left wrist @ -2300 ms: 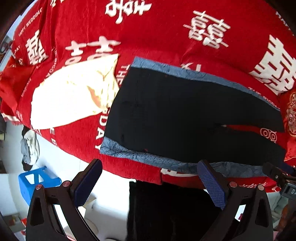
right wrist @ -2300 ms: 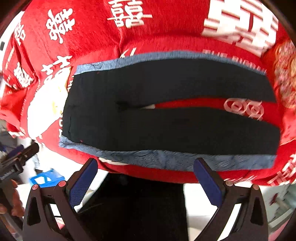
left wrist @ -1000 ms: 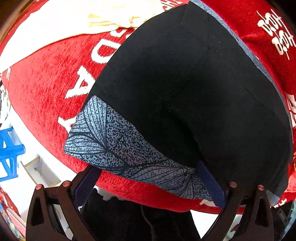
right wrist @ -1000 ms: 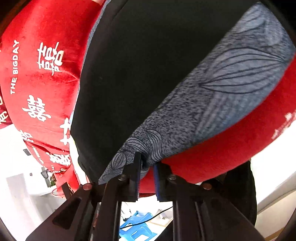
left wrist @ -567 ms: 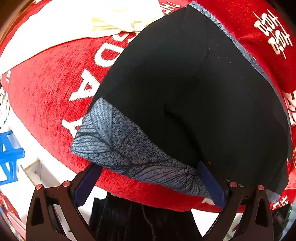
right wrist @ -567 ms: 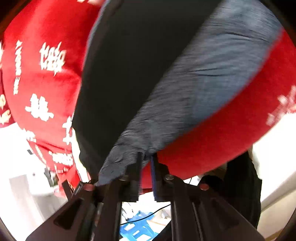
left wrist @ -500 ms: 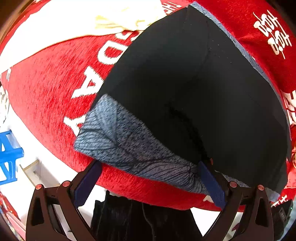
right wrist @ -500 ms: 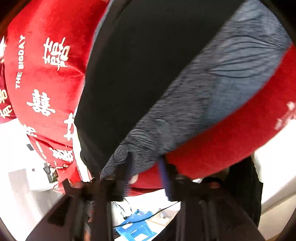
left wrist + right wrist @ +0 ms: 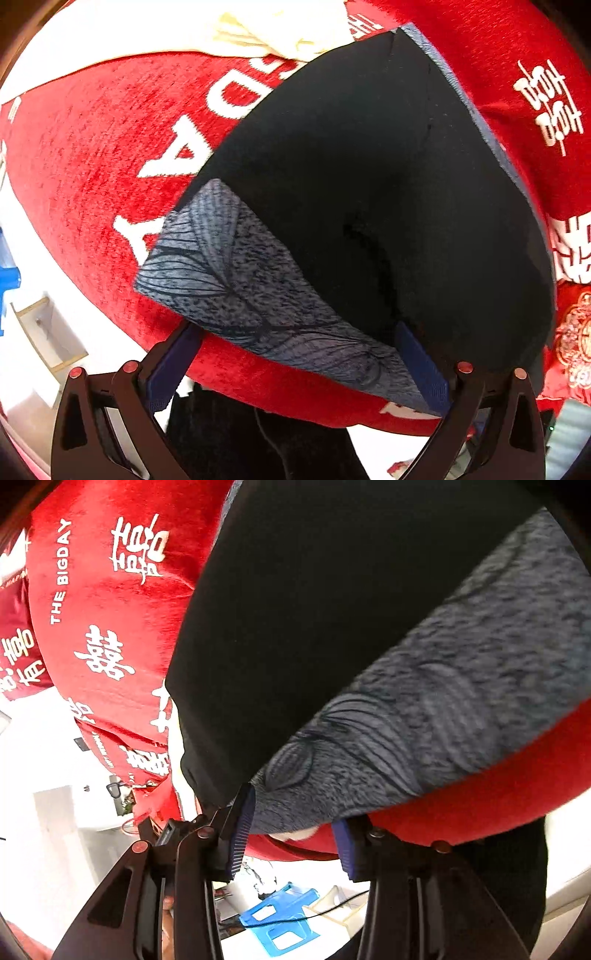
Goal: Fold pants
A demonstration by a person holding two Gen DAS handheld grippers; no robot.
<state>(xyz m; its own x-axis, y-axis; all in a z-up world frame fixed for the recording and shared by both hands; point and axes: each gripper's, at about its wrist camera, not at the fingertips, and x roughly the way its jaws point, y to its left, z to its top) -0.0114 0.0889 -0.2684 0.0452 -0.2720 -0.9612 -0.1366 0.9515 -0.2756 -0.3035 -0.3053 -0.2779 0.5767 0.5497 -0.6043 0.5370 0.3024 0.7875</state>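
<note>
Holding both tools low at the near edge of the red cloth (image 9: 85, 177), you have the pants (image 9: 369, 192) spread flat in front of you. They lie on that red cloth, which carries white characters and lettering; whether a bed or a tabletop sits beneath it cannot be told.

Left gripper (image 9: 295, 365): jaws wide apart, one finger on each side of the grey leaf-print band (image 9: 236, 280) that runs along the near side of the pants. The band's edge lies just over the finger tips; nothing is pinched. Black fabric fills the view beyond the band, with a short dark crease near its middle. A cream cloth (image 9: 280, 33) lies at the far end, touching or just beside the pants' far corner.

Right gripper (image 9: 291, 834): jaws parted, not closed on anything. The left finger's tip touches the lower edge of the same grey band (image 9: 443, 716); the right finger sits just under the red cloth's rim (image 9: 480, 812). This view is a little blurred.

Below the cloth's edge, on the pale floor, sits a blue plastic stool (image 9: 280, 919), with a thin dark cable (image 9: 332, 904) crossing above it.
</note>
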